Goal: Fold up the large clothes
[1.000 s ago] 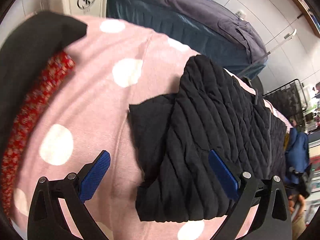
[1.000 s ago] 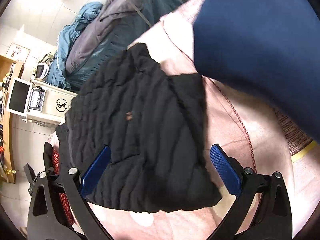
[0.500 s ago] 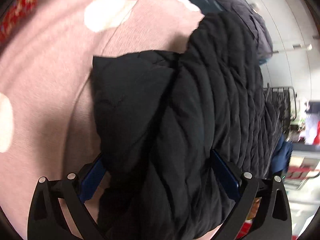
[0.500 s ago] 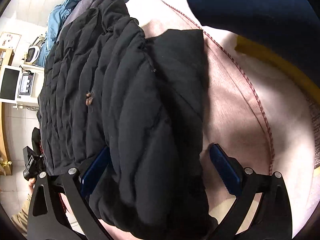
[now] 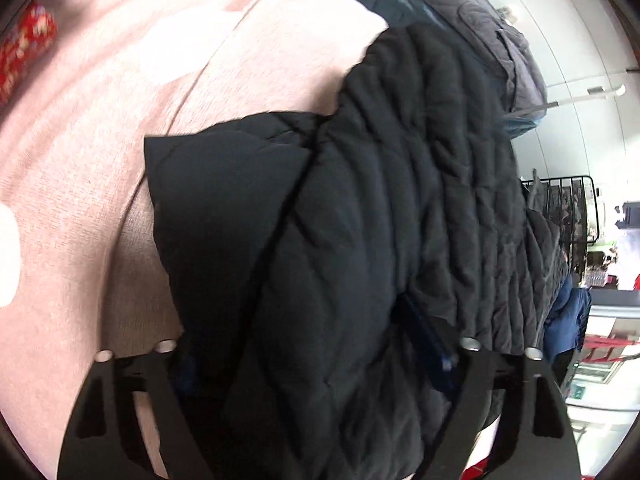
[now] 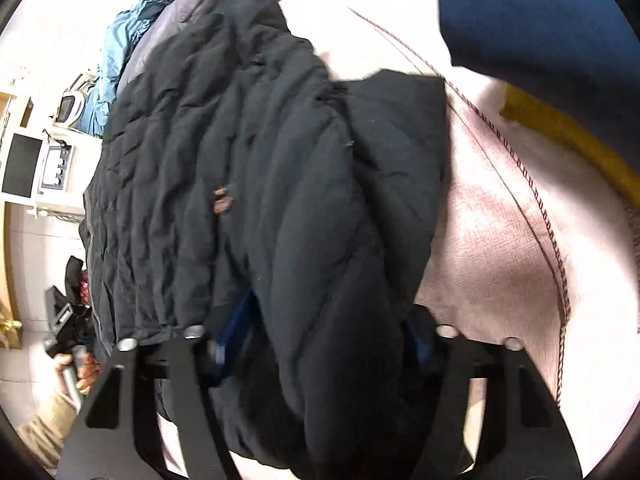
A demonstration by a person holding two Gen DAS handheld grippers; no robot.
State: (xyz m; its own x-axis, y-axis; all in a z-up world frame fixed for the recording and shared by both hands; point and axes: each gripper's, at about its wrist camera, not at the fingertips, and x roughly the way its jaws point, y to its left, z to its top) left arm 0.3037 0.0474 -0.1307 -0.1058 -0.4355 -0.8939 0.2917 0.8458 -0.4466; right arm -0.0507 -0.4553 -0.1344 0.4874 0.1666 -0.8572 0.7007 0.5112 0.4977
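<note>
Task garment: one black quilted puffer jacket, partly folded, lying on a pink blanket with white dots; a smooth black flap sticks out from under the quilted layer at each near corner.
Left gripper: its jaws have just been closing; the near edge of the jacket bulges up between the two blue pads, which are sunk into the padding, so it is clamped on the jacket.
Right gripper: its jaws have likewise just been closing; a thick fold of the jacket fills the gap and both blue pads press into it, so it too grips the jacket.
Jacket edges: in the left wrist view the flap's straight edge ends on bare blanket to the left; in the right wrist view the flap's edge ends beside a dark stitched seam in the blanket.
Open room, left side: a broad stretch of bare blanket runs to a red patterned cloth at the far left rim.
Open room, right side: bare blanket between the jacket and a dark blue garment at top right, which lies over a yellow edge.
Beyond the jacket: a heap of grey and teal bedding.
Count: one jacket, two grippers, one person's hand in a tan sleeve holding the other gripper, low left in the right wrist view.
Containers: one black wire rack at the right of the left wrist view; its contents are too small to tell.
</note>
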